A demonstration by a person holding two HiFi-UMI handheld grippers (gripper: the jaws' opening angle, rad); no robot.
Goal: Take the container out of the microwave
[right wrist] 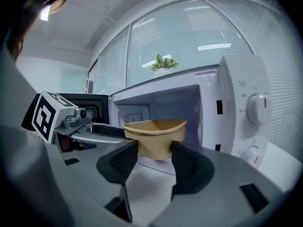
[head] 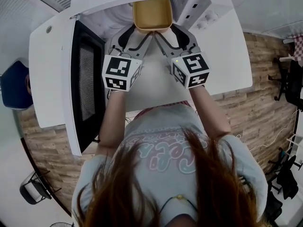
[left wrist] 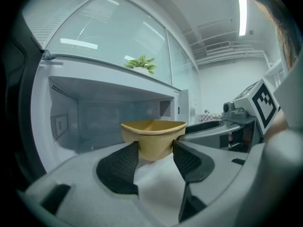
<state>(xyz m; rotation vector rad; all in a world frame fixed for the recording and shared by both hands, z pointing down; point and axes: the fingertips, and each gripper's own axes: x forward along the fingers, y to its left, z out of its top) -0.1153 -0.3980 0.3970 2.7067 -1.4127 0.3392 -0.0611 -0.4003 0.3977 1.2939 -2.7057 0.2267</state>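
A tan paper container (head: 152,14) hangs at the mouth of the white microwave (head: 94,4), whose dark door (head: 87,86) stands swung open to the left. My left gripper (head: 136,34) grips the container's near left corner and my right gripper (head: 170,34) its near right corner. In the left gripper view the container (left wrist: 152,138) sits between the black pads (left wrist: 124,163), which press on its sides, so the left gripper (left wrist: 155,151) is shut on it. The right gripper view shows the same: the container (right wrist: 155,137) is pinched in the right gripper (right wrist: 154,151), in front of the open cavity.
The microwave stands on a white table (head: 227,56) with wooden floor around it. Its knobs (right wrist: 258,109) are on the right panel. A small potted plant (right wrist: 163,63) shows above the microwave's top. A blue chair (head: 14,85) is at the far left, black chairs (head: 289,84) at the right.
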